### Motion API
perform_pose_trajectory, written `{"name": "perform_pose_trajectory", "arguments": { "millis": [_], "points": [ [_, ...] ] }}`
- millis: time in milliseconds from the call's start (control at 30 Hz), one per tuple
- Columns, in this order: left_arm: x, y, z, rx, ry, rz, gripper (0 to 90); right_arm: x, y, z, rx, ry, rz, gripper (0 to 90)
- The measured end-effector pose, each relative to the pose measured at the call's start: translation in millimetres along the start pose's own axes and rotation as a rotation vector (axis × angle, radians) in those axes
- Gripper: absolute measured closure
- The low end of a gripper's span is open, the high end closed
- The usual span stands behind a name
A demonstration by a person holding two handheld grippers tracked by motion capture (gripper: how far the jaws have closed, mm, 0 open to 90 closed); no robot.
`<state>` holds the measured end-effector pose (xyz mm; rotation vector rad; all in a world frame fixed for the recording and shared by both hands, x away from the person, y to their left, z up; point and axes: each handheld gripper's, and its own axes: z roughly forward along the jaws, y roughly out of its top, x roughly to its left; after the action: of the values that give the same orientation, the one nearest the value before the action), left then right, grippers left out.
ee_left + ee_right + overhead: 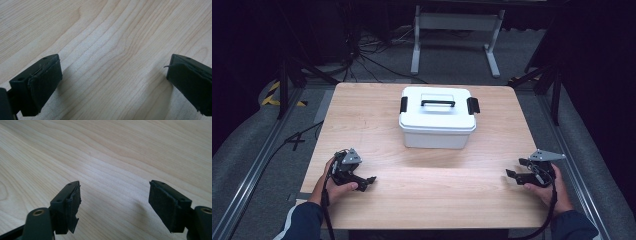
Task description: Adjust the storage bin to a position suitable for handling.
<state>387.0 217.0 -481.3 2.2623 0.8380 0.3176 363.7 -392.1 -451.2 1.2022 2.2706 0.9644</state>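
A white plastic box (437, 118) stands at the middle back of the wooden table (422, 190), its lid closed, with a black handle (437, 103) on top and black latches at both ends. My left gripper (364, 182) rests near the front left of the table, held by a hand, open and empty. My right gripper (517, 168) sits near the front right, also open and empty. In the left gripper view the left gripper (113, 82) has its jaws wide apart over bare wood. The right gripper (113, 203) likewise has nothing between its pads (163, 203).
Both grippers lie well in front of the box, one to each side. Cables trail from them off the table's front edge. Beyond the table are a grey floor, a white frame (457, 30) and dark stands (287, 75).
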Motion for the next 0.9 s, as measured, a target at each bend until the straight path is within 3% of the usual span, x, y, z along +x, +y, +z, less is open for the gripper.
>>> {"name": "perform_pose_trajectory", "arguments": {
  "millis": [167,467,900],
  "points": [
    [0.0,0.0,0.0,0.0,-0.001,0.0,0.5,3.8,10.9,-6.3,-0.013,0.03,-0.036,30.4],
    [0.0,0.0,0.0,0.0,0.0,0.0,0.5,14.3,36.2,-17.1,-0.032,0.035,-0.101,33.8],
    [0.2,0.0,0.0,0.0,-0.002,0.0,0.5,15.3,102.8,-49.9,-0.061,0.038,-0.214,36.0]
  ]
}}
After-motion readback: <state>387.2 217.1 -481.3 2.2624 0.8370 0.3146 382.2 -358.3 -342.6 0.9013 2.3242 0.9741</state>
